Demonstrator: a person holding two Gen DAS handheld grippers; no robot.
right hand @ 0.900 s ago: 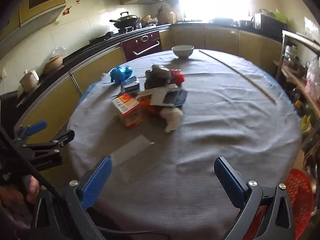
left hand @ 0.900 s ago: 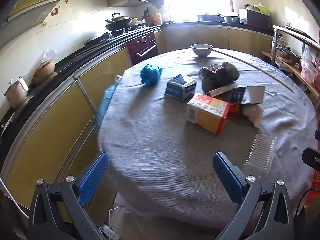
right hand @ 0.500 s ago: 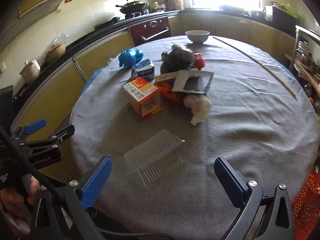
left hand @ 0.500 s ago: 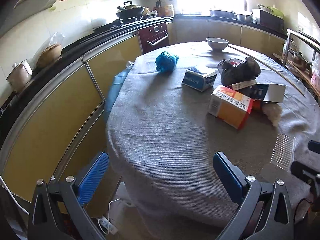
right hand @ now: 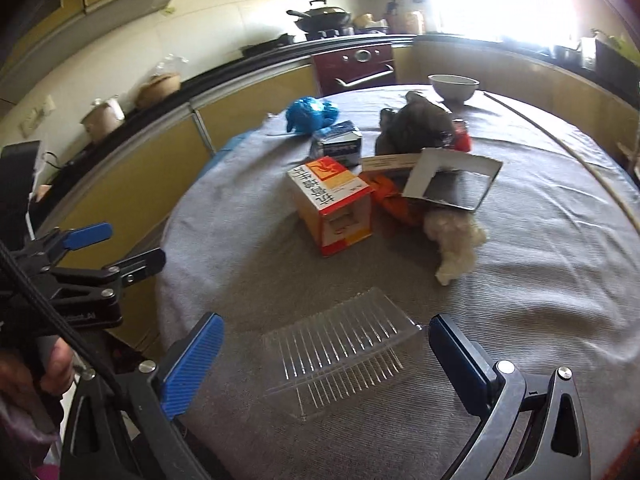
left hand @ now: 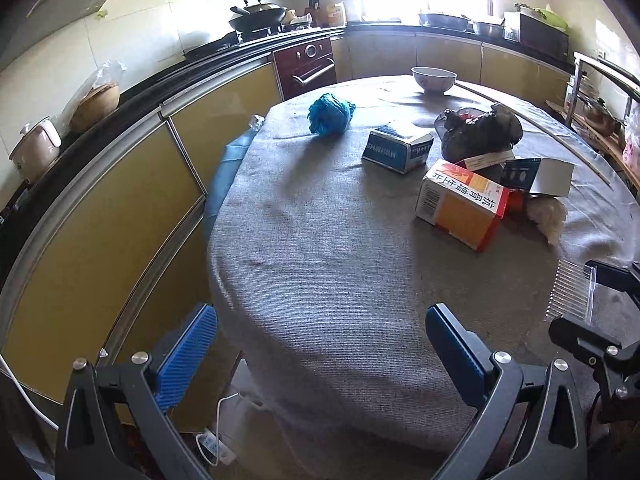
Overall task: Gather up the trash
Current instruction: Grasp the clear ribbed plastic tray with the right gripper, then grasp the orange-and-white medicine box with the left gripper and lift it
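Right tool (right hand: 322, 354) hangs wide open and empty over the clear ribbed plastic tray (right hand: 340, 350).
Light, thin, slippery, crushable; likely best pinched gently across its short sides, between the blue pads.

The orange box (left hand: 460, 208) on the bench bore large Chinese characters along its white top band, seen upside down and not surely readable, and a barcode on its end. The blue box (left hand: 396, 148) carried white print too blurred to read.
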